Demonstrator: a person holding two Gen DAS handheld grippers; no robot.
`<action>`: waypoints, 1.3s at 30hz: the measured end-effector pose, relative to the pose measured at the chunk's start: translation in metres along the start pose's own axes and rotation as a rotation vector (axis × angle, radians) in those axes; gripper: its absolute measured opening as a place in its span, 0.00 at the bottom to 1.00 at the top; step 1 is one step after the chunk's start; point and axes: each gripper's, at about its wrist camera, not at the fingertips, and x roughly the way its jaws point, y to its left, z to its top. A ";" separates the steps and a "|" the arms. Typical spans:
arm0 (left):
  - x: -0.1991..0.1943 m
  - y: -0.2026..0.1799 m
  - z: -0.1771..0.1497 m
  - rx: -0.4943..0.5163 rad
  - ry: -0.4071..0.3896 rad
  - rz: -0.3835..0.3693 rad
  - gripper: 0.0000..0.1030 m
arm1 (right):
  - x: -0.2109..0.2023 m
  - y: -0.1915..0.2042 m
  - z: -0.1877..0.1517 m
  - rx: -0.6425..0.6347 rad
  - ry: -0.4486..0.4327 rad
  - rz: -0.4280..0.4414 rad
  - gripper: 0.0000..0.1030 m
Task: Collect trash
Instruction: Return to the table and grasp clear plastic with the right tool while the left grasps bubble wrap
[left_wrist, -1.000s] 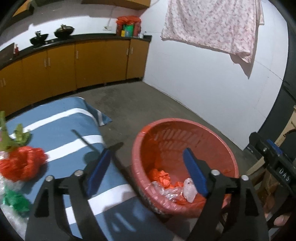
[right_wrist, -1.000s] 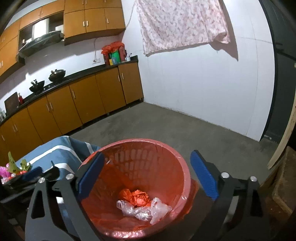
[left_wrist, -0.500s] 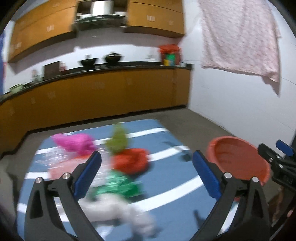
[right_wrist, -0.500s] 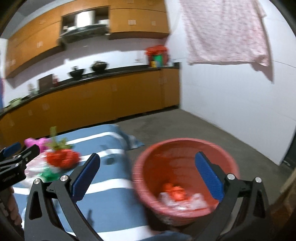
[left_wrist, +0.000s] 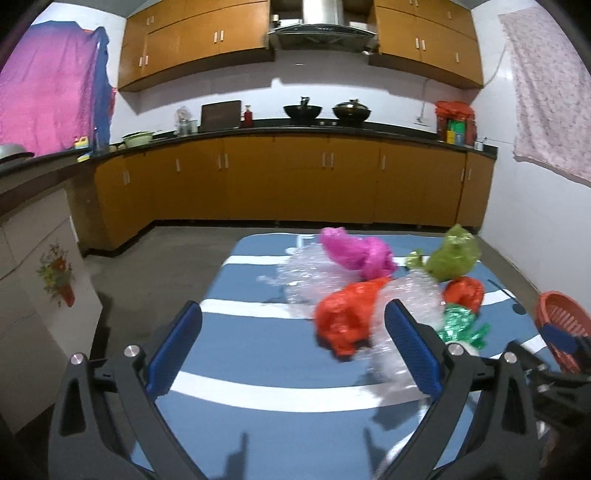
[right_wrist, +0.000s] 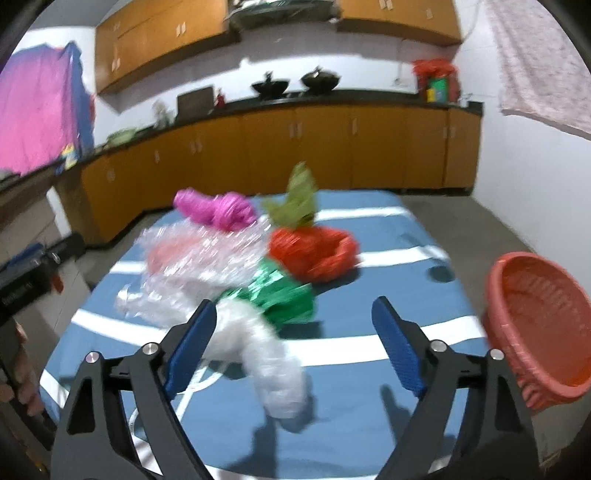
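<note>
A heap of crumpled plastic trash lies on a blue cloth with white stripes (left_wrist: 280, 384): a red bag (left_wrist: 347, 321), a pink bag (left_wrist: 354, 251), a green bag (left_wrist: 454, 258), clear wrap (left_wrist: 410, 295), green foil (right_wrist: 284, 299) and a white wad (right_wrist: 273, 369). A red basket (right_wrist: 539, 325) stands at the cloth's right edge. My left gripper (left_wrist: 291, 350) is open and empty, above the cloth, left of the heap. My right gripper (right_wrist: 291, 343) is open and empty, just above the white wad and green foil.
Orange kitchen cabinets (left_wrist: 295, 184) with a black counter run along the far wall. A white cabinet with a flower picture (left_wrist: 40, 288) stands at the left. Grey floor (left_wrist: 162, 251) surrounds the cloth. A flowered sheet (left_wrist: 546, 88) hangs on the right wall.
Both grippers have swung left, away from the red basket and over to the trash heap on the cloth. Both stayed open and empty.
</note>
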 end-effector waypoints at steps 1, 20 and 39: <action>0.000 0.004 0.000 -0.006 0.003 0.003 0.94 | 0.005 0.003 -0.003 -0.006 0.018 -0.002 0.79; 0.007 0.004 -0.017 -0.030 0.049 -0.049 0.94 | 0.018 0.008 -0.022 -0.012 0.142 0.009 0.13; 0.054 -0.067 0.003 0.082 0.087 -0.132 0.86 | -0.041 -0.064 0.001 0.096 -0.036 -0.159 0.12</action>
